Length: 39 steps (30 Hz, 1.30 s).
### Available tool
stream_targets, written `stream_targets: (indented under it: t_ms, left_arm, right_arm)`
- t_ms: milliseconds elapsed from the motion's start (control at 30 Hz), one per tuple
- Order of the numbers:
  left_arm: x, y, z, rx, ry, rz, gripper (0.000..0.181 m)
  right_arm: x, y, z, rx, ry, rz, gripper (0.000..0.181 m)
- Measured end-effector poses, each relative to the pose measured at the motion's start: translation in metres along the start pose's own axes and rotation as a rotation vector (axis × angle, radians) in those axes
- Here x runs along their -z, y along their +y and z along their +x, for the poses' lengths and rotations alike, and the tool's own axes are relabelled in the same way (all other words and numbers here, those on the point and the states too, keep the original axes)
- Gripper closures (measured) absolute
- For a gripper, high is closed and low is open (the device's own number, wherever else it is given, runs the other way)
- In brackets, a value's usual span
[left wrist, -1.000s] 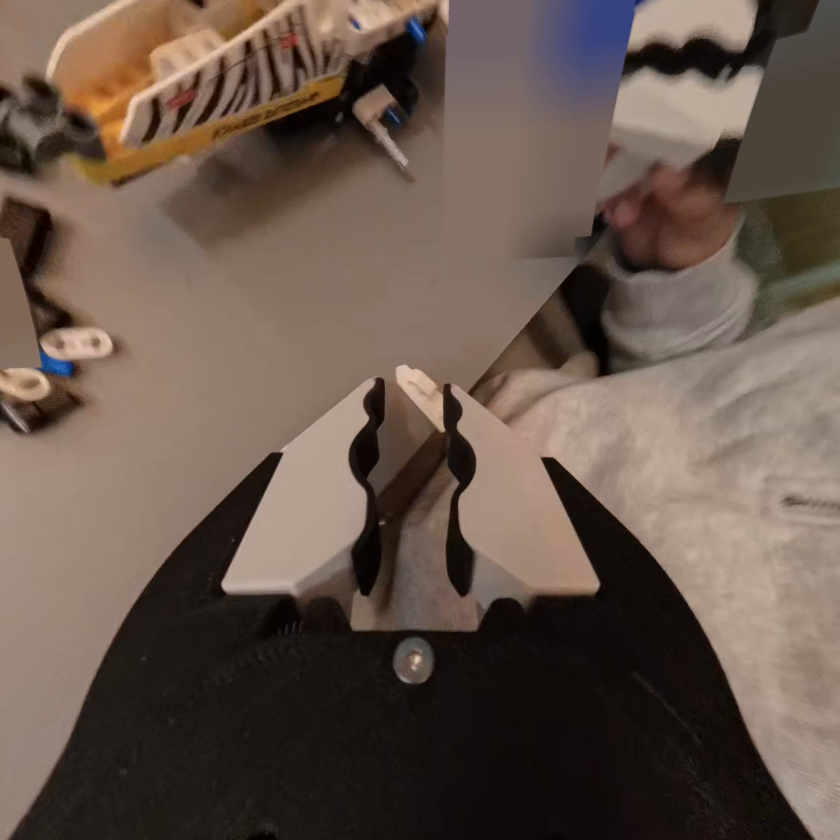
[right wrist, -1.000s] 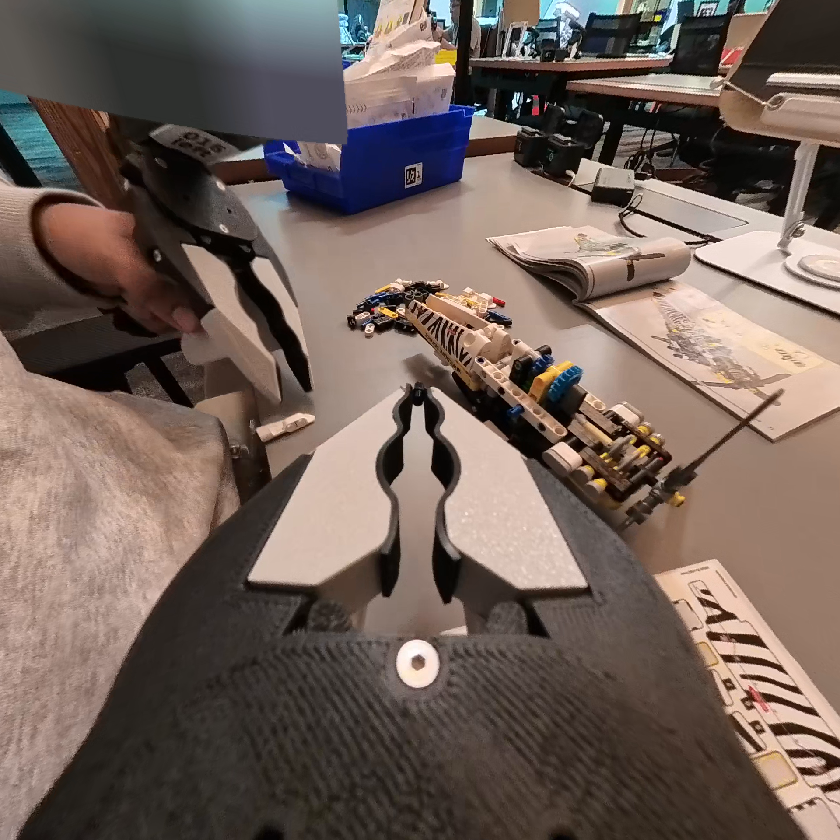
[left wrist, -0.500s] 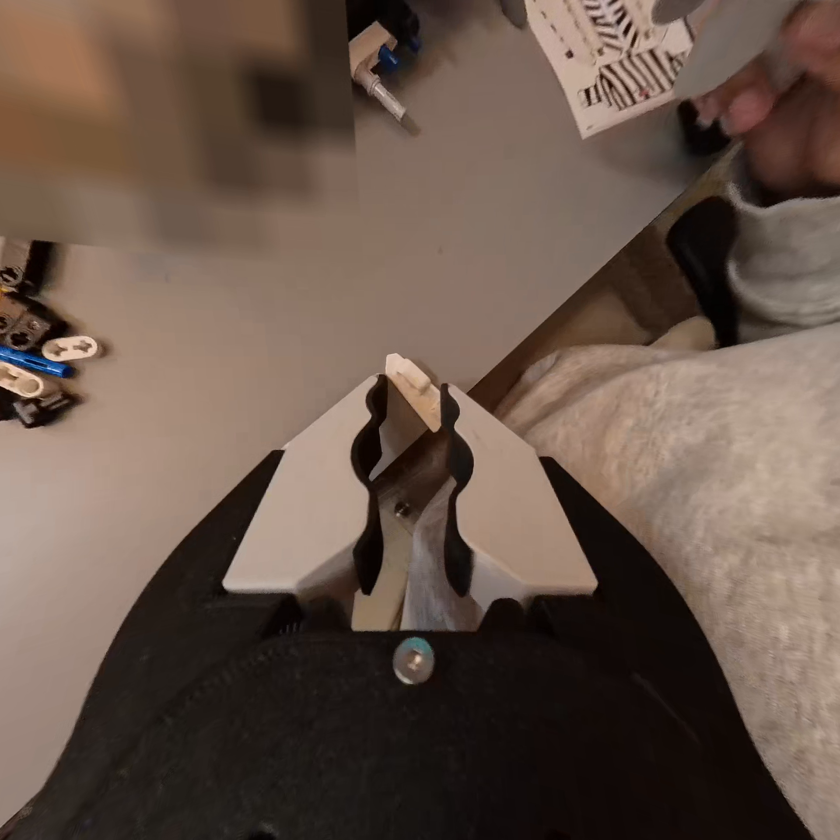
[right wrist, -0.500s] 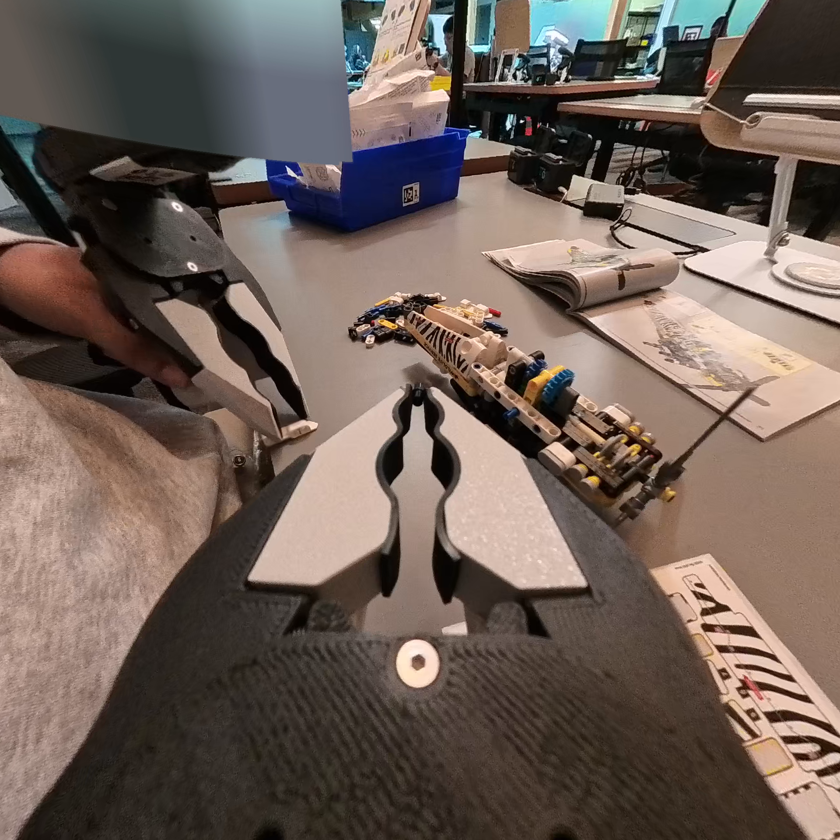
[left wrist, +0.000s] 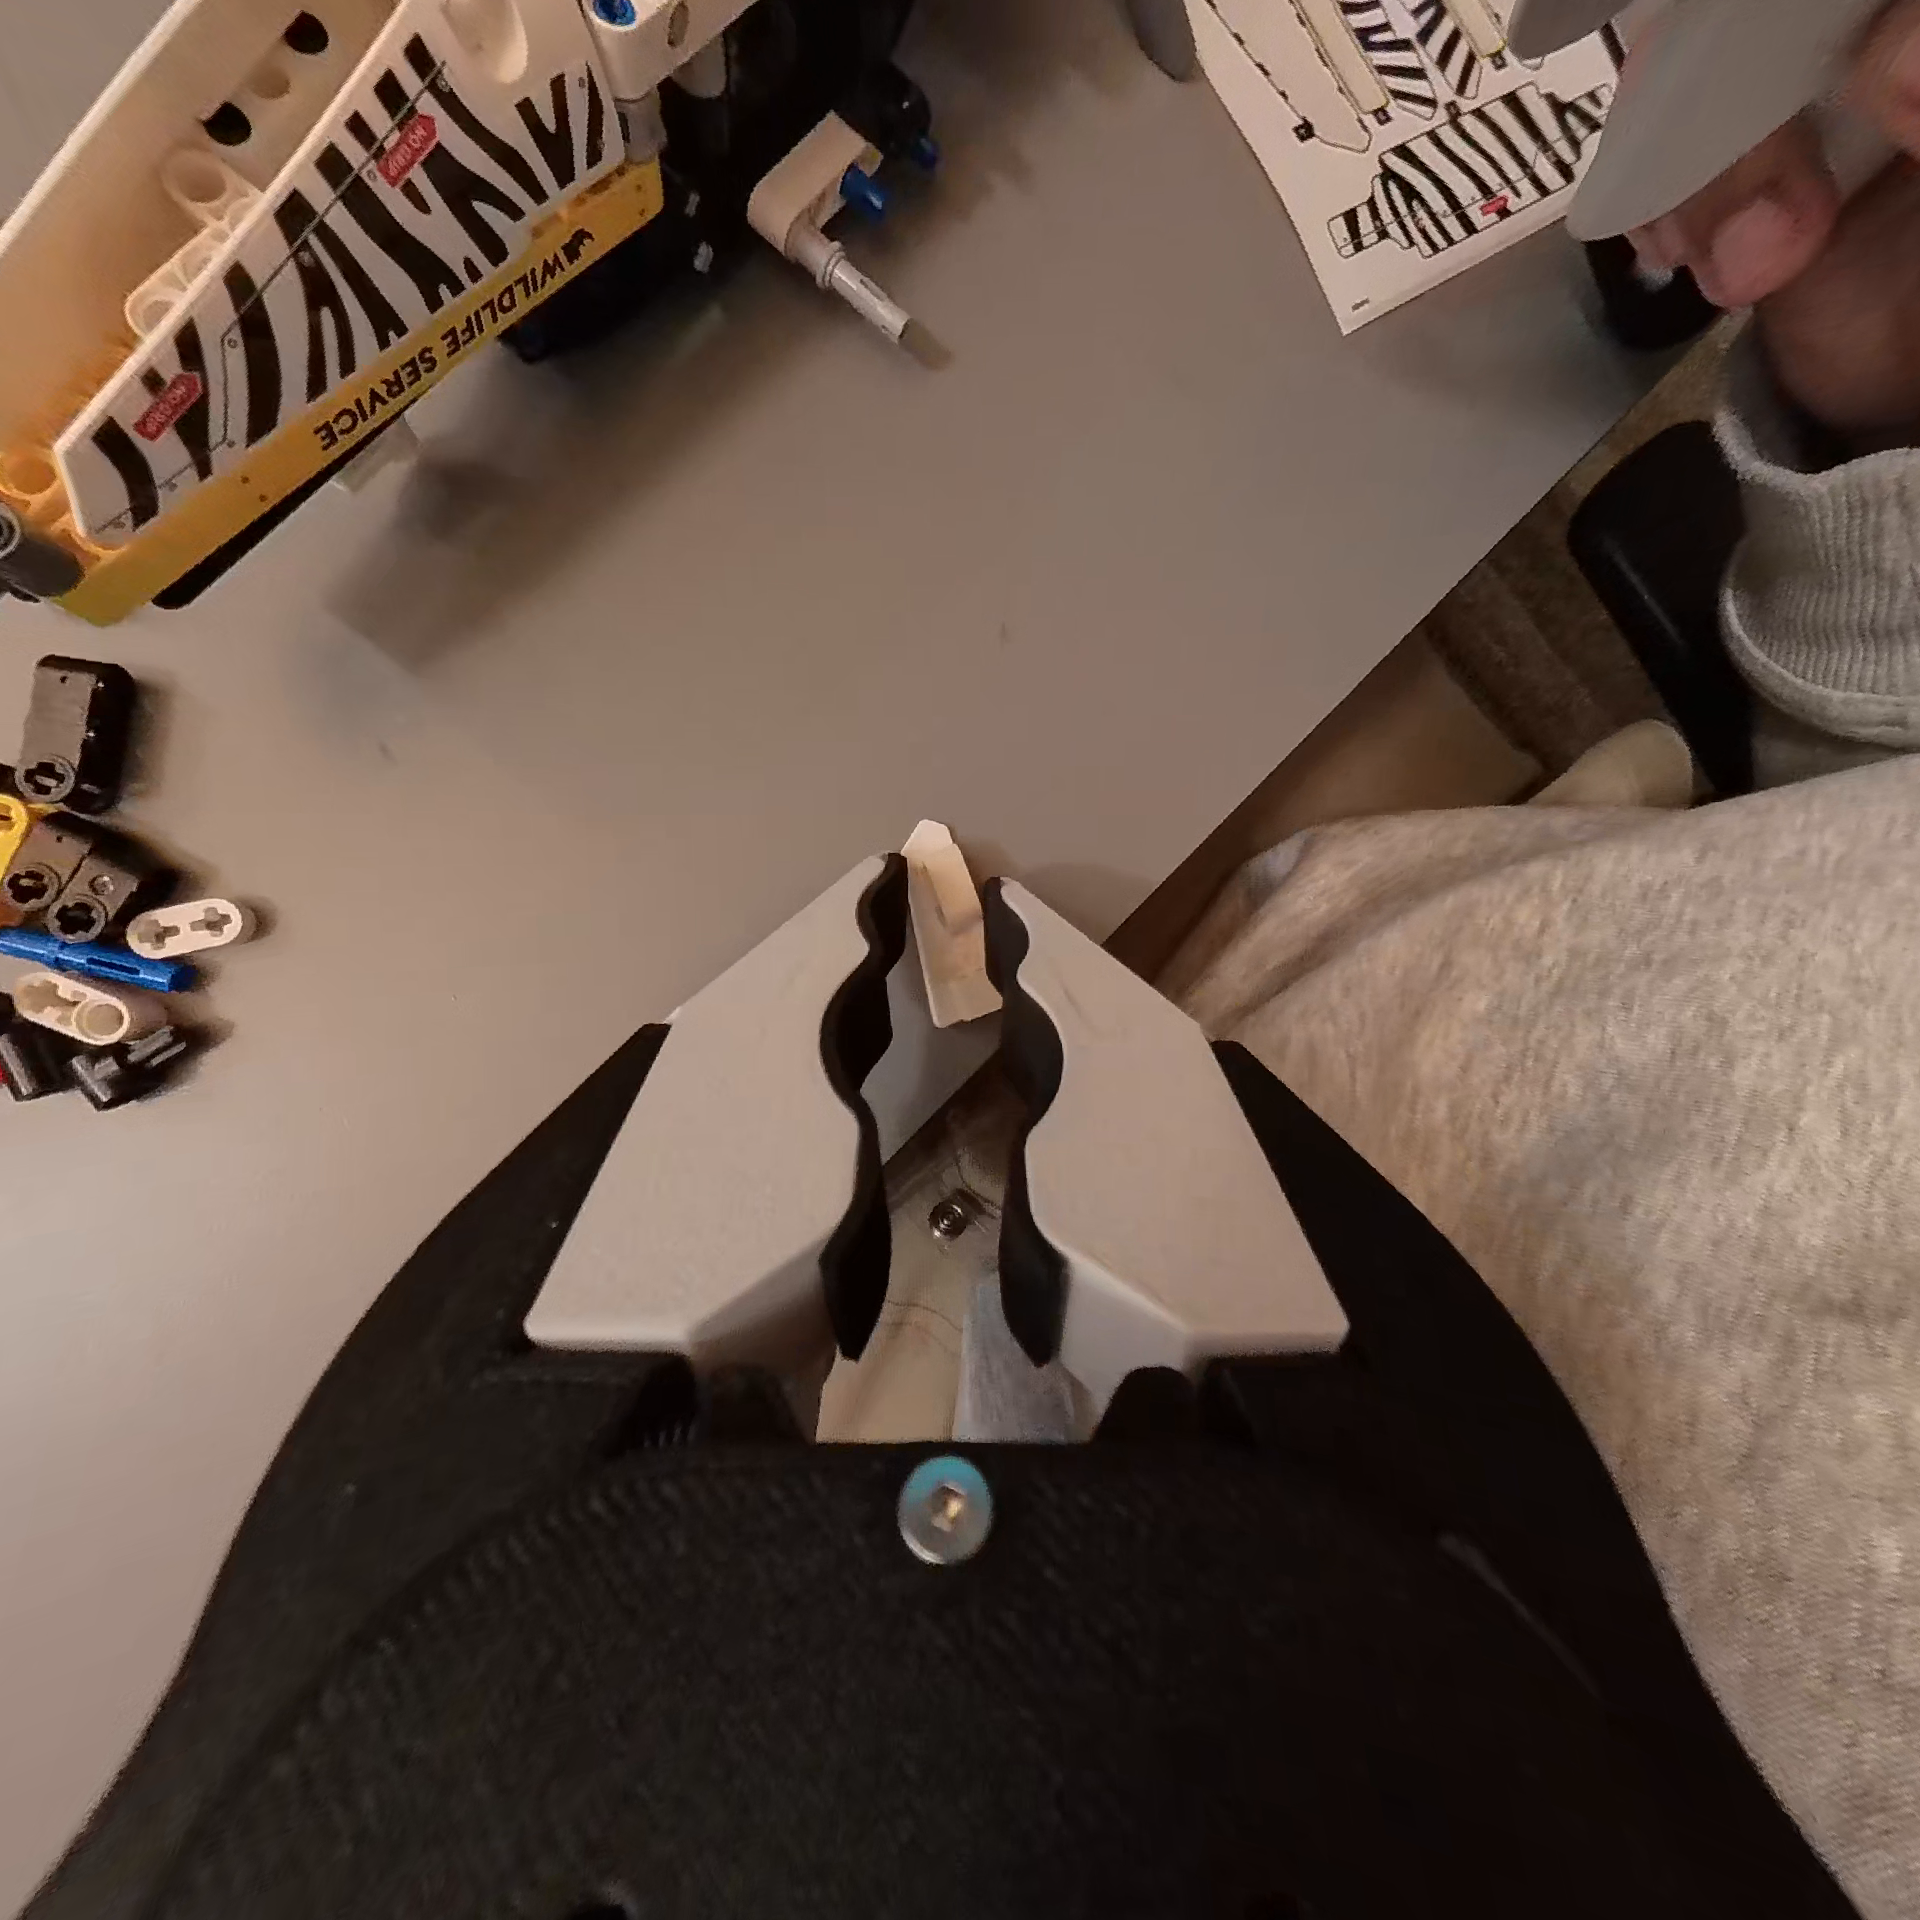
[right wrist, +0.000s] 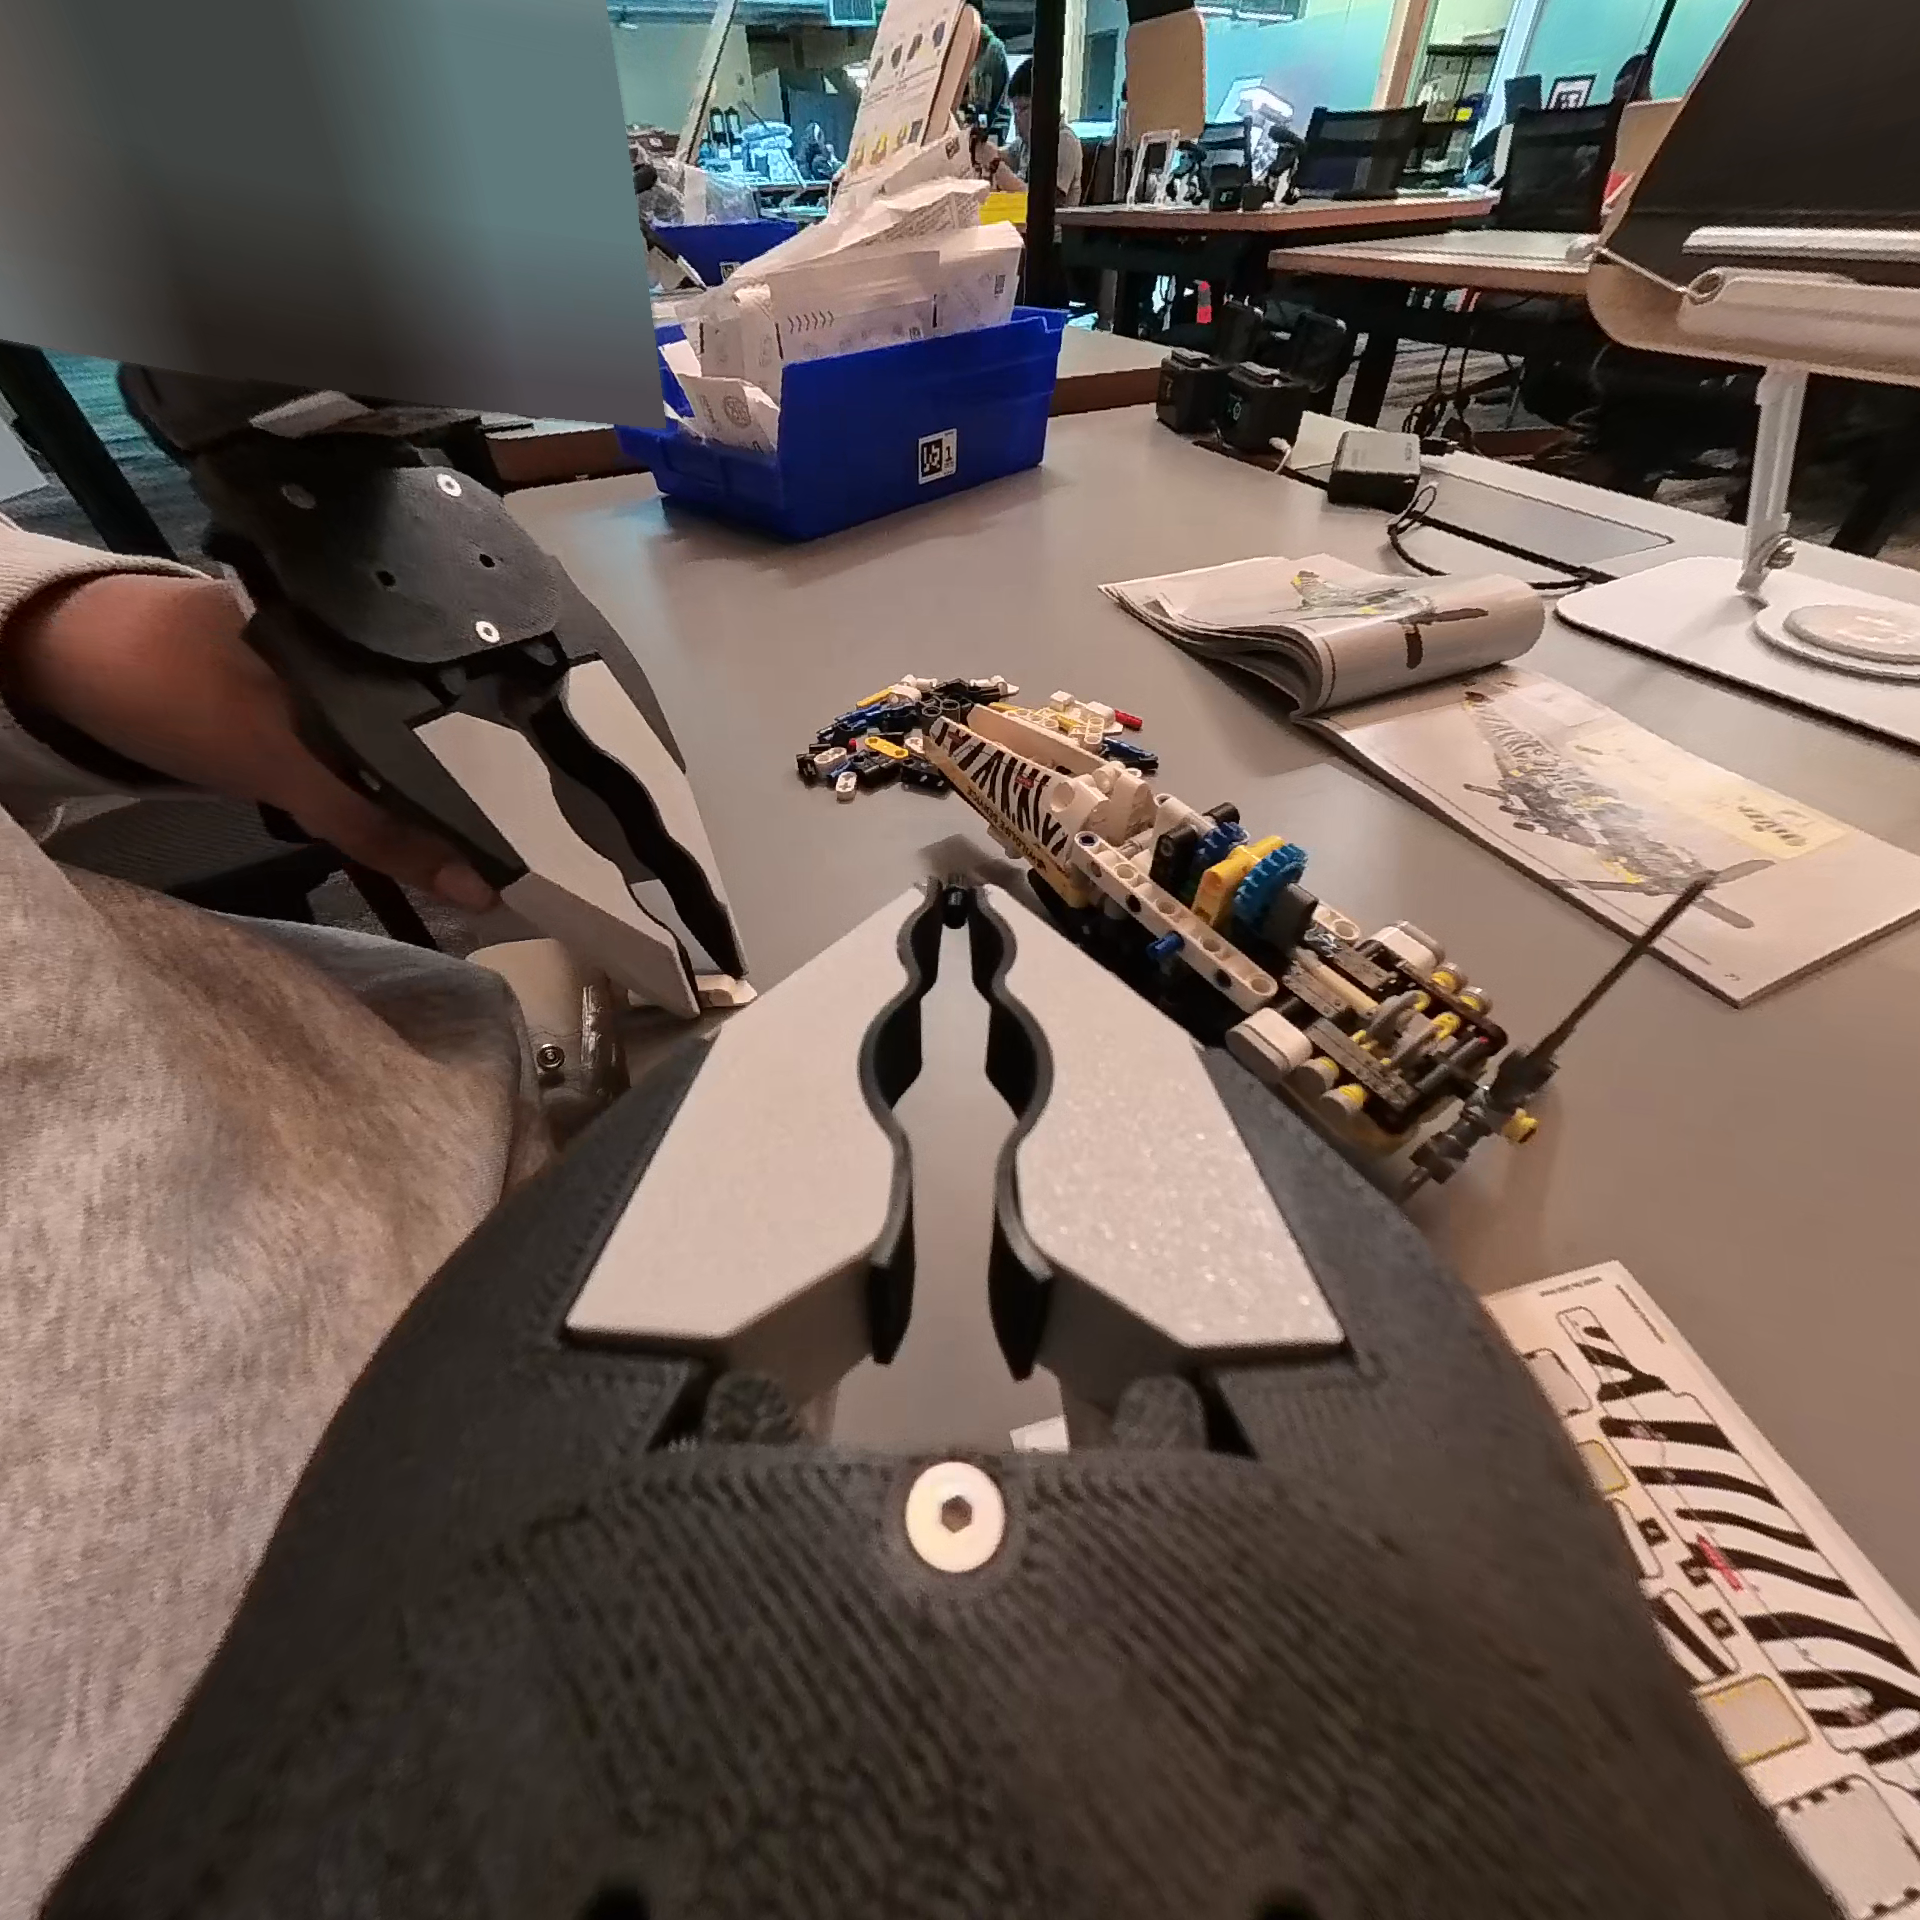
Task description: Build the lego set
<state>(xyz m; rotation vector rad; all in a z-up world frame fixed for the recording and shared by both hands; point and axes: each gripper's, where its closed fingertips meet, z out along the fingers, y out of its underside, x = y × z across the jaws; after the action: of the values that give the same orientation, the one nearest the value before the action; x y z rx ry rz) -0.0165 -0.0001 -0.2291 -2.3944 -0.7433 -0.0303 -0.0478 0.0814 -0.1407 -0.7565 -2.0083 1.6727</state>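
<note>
My left gripper [left wrist: 940, 894] is at the table's near edge, its jaws closed onto a small white lego piece [left wrist: 951, 956] between the fingertips. It also shows in the right wrist view [right wrist: 717, 971], tip down on the table with the white piece [right wrist: 732, 989] at its tip. My right gripper [right wrist: 951, 894] is shut on a tiny black pin [right wrist: 951, 902] and hovers low over the table. The half-built zebra-striped model [right wrist: 1143, 862] lies just beyond it and also shows in the left wrist view [left wrist: 312, 260].
A pile of loose lego parts [right wrist: 883, 738] lies behind the model, at the left in the left wrist view [left wrist: 83, 935]. A sticker sheet [right wrist: 1714, 1558] lies near right. Instruction booklets [right wrist: 1351, 623], a blue bin [right wrist: 862, 416] and a white stand [right wrist: 1766, 623] stand farther back. One gripper's finger ends stand about 12 centimetres off the other's.
The left gripper came down onto the white piece at the table edge, and its jaws narrowed around it. The piece turned in line with the fingers. The right gripper stayed shut and hardly moved.
</note>
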Motion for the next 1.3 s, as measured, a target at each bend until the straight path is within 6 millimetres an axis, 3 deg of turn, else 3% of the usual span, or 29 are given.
stream_targets:
  t_ms: [367, 500, 567, 667, 733, 933, 1100, 1300]
  left_arm:
    - [0.005, -0.012, 0.003, 0.06, 0.085, 0.092, 0.175]
    - [0.023, -0.043, 0.012, 0.281, 0.321, 0.3, 0.175]
    - [0.026, -0.049, 0.004, 0.397, 0.391, 0.358, 0.176]
    - [0.012, -0.033, -0.007, 0.351, 0.29, 0.279, 0.176]
    - [0.004, -0.022, -0.003, 0.252, 0.221, 0.186, 0.176]
    - [0.004, 0.002, 0.002, 0.047, 0.077, 0.063, 0.176]
    - [0.013, 0.016, 0.002, 0.072, 0.064, 0.05, 0.174]
    - [0.022, 0.024, 0.005, 0.108, 0.066, 0.038, 0.155]
  right_arm:
    - [-0.001, 0.001, 0.0, -0.008, -0.004, 0.003, 0.178]
    - [-0.004, 0.001, -0.006, -0.018, -0.033, 0.005, 0.179]
    - [-0.007, 0.001, -0.013, -0.023, -0.057, 0.005, 0.179]
    - [-0.011, 0.004, -0.017, 0.003, -0.057, -0.02, 0.179]
    - [-0.013, 0.005, -0.017, 0.012, -0.053, -0.033, 0.179]
    - [-0.012, 0.005, -0.017, 0.005, -0.056, -0.026, 0.179]
    - [-0.011, 0.005, -0.017, 0.005, -0.054, -0.025, 0.179]
    - [-0.011, 0.005, -0.017, 0.011, -0.051, -0.028, 0.179]
